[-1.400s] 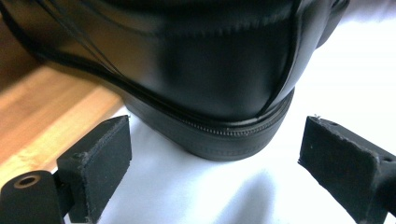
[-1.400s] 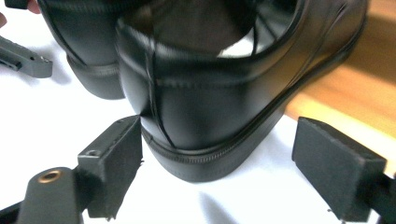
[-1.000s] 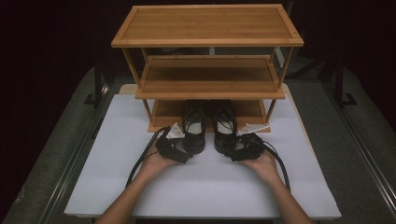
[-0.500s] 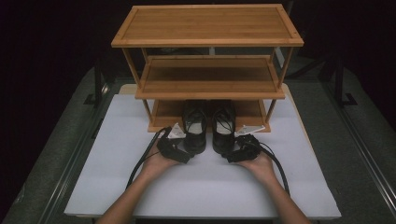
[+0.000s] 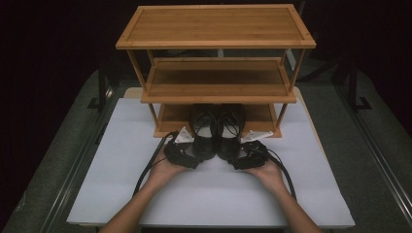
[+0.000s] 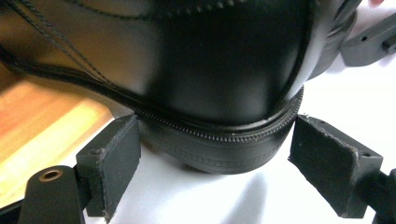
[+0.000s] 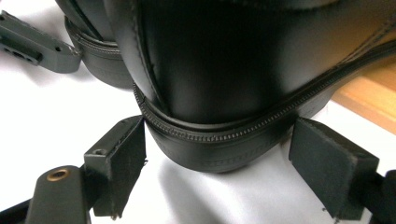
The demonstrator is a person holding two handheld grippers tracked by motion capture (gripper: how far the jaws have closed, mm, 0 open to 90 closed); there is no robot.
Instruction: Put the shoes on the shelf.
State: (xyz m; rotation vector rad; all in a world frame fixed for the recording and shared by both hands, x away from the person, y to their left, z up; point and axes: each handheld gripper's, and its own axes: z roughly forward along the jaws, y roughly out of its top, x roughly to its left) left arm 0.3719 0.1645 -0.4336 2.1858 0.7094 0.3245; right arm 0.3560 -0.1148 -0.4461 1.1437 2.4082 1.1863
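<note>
Black leather shoes, a pair, sit side by side at the middle of a white table top (image 5: 121, 194), their toes reaching far under the lowest shelf of a three-tier bamboo rack (image 5: 216, 24) and their heels pointing near, toward the person. At the left, the left gripper (image 5: 190, 156) brackets the heel of the left shoe (image 5: 203, 133); its jaws have just been closing but stay spread, one pad (image 6: 112, 163) almost at the sole's edge and the other a little clear of it. At the right, the right gripper (image 5: 239, 158) does the same with the right shoe (image 5: 229, 131), jaws likewise closing, pads (image 7: 119, 161) near the heel yet not pressing. Both heels likely face outward so each can be seized from behind. The table top lies on a grey floor, and the room beyond is dark.
</note>
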